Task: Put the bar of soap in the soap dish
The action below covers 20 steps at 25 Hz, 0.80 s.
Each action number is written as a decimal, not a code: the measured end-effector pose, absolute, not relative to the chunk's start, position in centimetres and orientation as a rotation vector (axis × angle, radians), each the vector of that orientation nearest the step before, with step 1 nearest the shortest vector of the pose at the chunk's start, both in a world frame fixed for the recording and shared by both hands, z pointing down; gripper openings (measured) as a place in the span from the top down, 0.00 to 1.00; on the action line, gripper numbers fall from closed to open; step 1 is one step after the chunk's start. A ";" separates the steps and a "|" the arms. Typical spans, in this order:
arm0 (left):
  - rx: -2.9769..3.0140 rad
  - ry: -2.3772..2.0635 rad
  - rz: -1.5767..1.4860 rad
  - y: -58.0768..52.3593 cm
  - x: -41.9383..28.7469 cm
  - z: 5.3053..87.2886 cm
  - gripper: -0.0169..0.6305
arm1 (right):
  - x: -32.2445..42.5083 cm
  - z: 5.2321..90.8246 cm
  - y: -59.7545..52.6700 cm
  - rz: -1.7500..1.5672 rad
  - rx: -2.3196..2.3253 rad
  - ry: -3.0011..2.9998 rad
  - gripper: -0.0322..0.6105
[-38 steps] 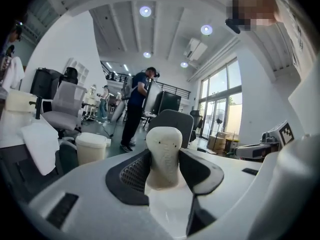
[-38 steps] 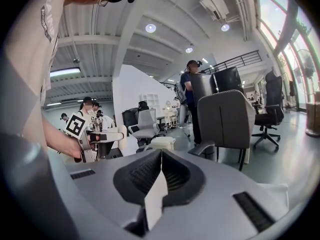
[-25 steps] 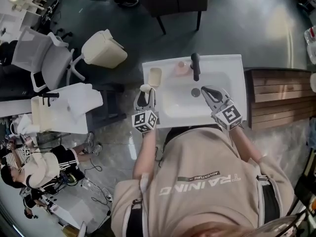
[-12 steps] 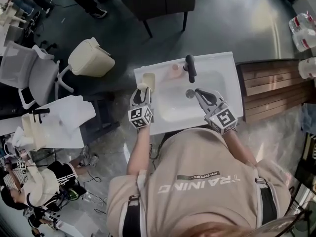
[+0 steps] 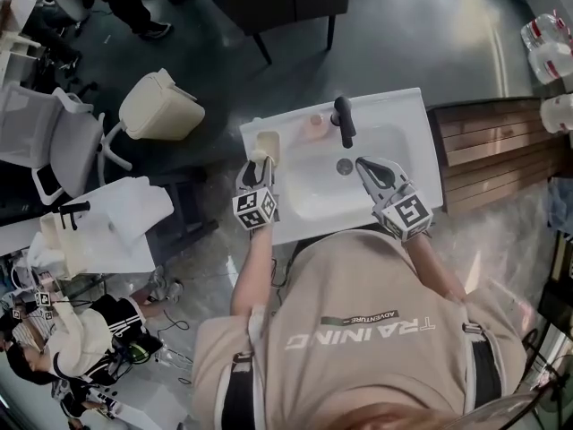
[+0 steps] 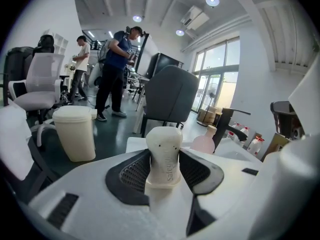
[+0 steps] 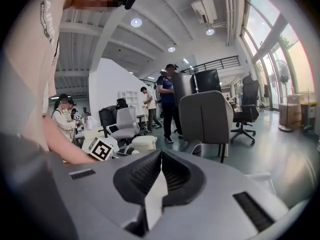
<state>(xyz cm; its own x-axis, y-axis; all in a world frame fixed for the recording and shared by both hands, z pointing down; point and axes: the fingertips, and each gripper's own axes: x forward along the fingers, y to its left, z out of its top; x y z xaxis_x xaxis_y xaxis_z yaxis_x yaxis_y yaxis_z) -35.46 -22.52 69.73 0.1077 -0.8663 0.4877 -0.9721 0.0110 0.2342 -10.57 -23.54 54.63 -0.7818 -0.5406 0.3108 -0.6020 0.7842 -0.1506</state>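
Observation:
A cream bar of soap (image 5: 260, 157) is held upright between the jaws of my left gripper (image 5: 258, 163), which is shut on it. In the left gripper view the soap (image 6: 164, 156) fills the gap between the black pads. It hangs over the sink's left rim, just short of the cream soap dish (image 5: 269, 141). My right gripper (image 5: 364, 164) is over the basin near the drain (image 5: 345, 166). Its jaws are shut with nothing between them, and its tips (image 7: 160, 156) meet in the right gripper view.
The white sink (image 5: 421, 150) carries a black faucet (image 5: 342, 119) and a pink bottle (image 5: 315, 125) at the back. A cream bin (image 5: 159, 106) and office chairs stand to the left. Wooden boards (image 5: 488, 155) lie to the right. People stand farther off.
The left gripper with the soap has come a little closer to the soap dish. The right gripper stays over the basin. The head view has shifted slightly.

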 end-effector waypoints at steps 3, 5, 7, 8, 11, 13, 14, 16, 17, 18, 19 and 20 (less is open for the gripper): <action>1.865 -1.778 0.281 -22.3 -35.6 70.1 0.70 | -10.8 54.6 -23.8 0.359 0.883 -2.736 0.93; 1.861 -1.777 0.295 -22.5 -35.7 70.3 0.70 | -10.9 54.6 -24.0 0.351 0.877 -2.746 0.93; 1.848 -1.752 0.345 -22.6 -35.8 70.9 0.70 | -10.9 54.9 -24.1 0.366 0.871 -2.749 0.93; 1.834 -1.732 0.371 -22.7 -35.8 71.3 0.70 | -10.9 55.1 -24.1 0.382 0.869 -2.749 0.93; 1.786 -1.700 0.400 -22.9 -36.0 72.3 0.70 | -10.8 55.8 -24.2 0.399 0.863 -2.758 0.93; 1.756 -1.690 0.427 -23.2 -36.1 72.5 0.70 | -10.7 55.9 -24.5 0.380 0.861 -2.774 0.93; 1.744 -1.680 0.455 -23.4 -36.1 72.6 0.70 | -10.6 55.9 -24.6 0.392 0.866 -2.772 0.93; 1.722 -1.645 0.525 -23.6 -35.8 72.9 0.70 | -10.5 56.0 -24.7 0.440 0.881 -2.759 0.93; 1.707 -1.626 0.555 -23.6 -35.7 73.2 0.70 | -10.4 56.1 -24.8 0.456 0.885 -2.755 0.93; 1.691 -1.610 0.580 -23.7 -35.6 73.6 0.70 | -10.4 56.2 -24.9 0.464 0.888 -2.753 0.93; 1.674 -1.599 0.602 -23.7 -35.6 74.0 0.70 | -10.3 56.3 -25.0 0.467 0.889 -2.754 0.93; 1.661 -1.594 0.619 -23.8 -35.6 74.3 0.70 | -10.3 56.4 -25.1 0.468 0.889 -2.756 0.93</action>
